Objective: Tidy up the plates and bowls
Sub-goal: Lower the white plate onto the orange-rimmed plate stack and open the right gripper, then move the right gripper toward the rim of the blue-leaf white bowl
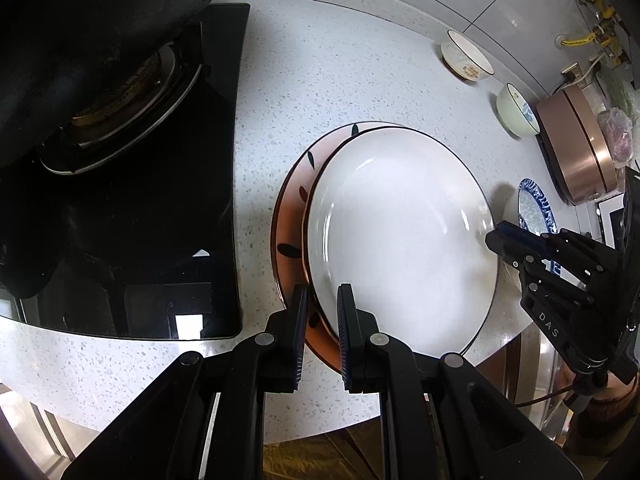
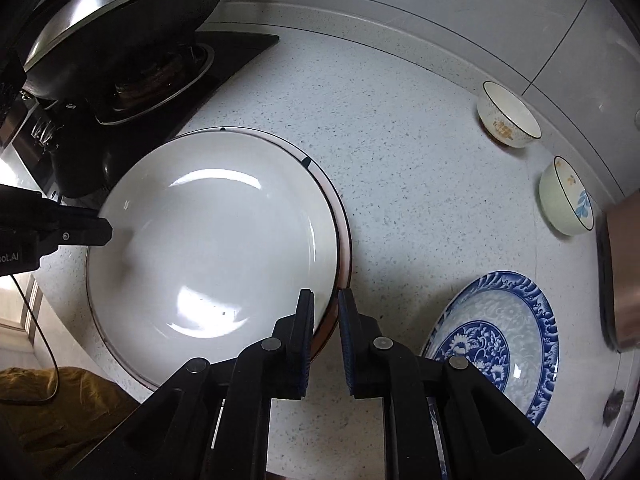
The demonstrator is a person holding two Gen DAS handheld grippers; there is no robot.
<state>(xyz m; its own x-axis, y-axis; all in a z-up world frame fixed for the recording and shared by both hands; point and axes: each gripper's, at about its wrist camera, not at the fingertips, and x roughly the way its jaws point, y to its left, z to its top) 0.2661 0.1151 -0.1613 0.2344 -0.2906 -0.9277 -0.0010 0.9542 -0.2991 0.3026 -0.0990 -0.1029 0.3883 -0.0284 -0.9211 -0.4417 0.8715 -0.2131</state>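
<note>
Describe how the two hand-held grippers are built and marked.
Both are black linkage frames with round silver pivot pins and ribbed dark-blue finger pads. The right hand-held gripper bears white "DAS" lettering; the left hand-held gripper shows "ot.AI" and trails a thin black cable.

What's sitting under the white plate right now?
The white plate rests on an orange plate with dark leaf marks; only that plate's rim shows as a crescent on one side. Its centre is covered, and anything under it cannot be seen.
</note>
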